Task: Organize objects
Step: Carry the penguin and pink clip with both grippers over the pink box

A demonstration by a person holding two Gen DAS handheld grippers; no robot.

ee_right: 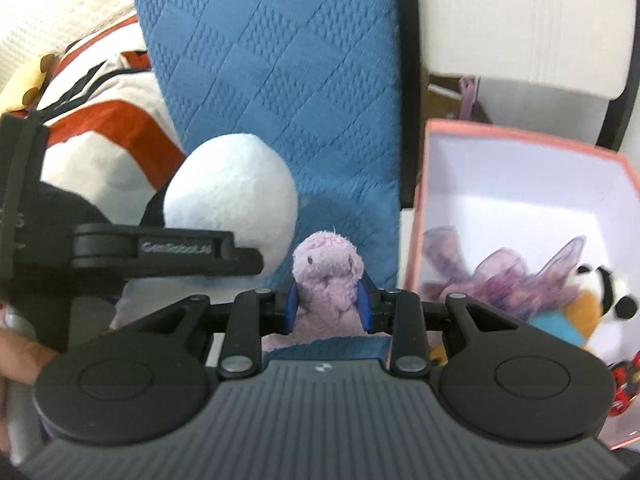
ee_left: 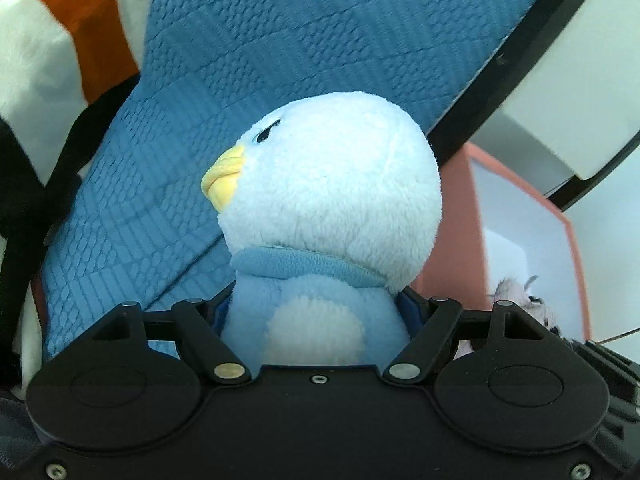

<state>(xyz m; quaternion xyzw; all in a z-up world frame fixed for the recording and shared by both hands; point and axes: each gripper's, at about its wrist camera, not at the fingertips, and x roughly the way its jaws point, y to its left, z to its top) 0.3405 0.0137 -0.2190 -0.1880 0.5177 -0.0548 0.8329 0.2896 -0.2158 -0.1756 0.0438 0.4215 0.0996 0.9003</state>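
A light blue plush penguin [ee_left: 332,184] with a yellow beak and a blue collar fills the left wrist view. My left gripper [ee_left: 316,316] is shut on its body, the blue pads pressing both sides. In the right wrist view a small lilac plush animal [ee_right: 326,276] stands between the blue pads of my right gripper [ee_right: 328,306], which is shut on it. The penguin's pale head [ee_right: 232,196] and the left gripper's black body [ee_right: 160,256] show to the left there. A pink box [ee_right: 420,200] with a white inside stands on the right, holding several soft toys.
A blue quilted cover [ee_right: 280,80] lies under both toys. A large white, orange and black plush [ee_right: 108,128] lies at the left. A black frame bar [ee_left: 520,52] runs along the cover's edge. The pink box [ee_left: 452,208] also shows at the right of the left wrist view.
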